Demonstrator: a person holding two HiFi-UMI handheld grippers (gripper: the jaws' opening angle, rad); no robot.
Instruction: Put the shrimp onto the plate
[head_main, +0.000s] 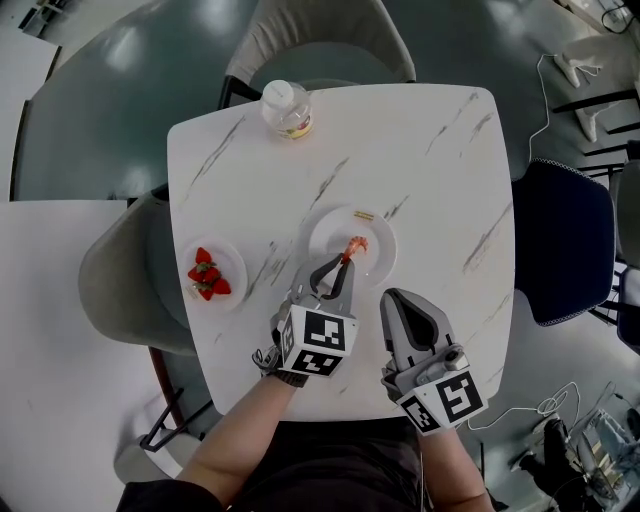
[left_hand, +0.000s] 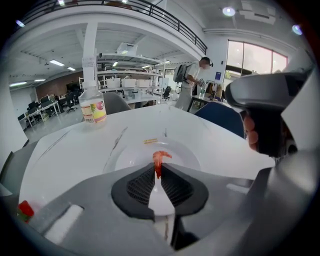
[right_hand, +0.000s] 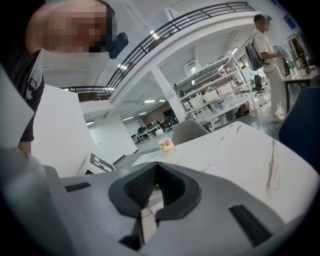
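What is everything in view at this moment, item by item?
table: one, white marble, under everything
plate: one, white, table centre
shrimp: one, orange-red, over the plate
scrap: one, yellowish, by the plate's far rim
strawberries: several, red, on the small plate
small plate: one, pale, table's left
bottle: one, clear, white cap, far edge
chairs: three, two grey, one dark blue, around the table
left gripper: grey, shut on the shrimp
right gripper: grey, shut, empty, near edge

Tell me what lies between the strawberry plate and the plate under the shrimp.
Nothing. In the head view, only bare marble table separates the strawberry plate from the shrimp plate.
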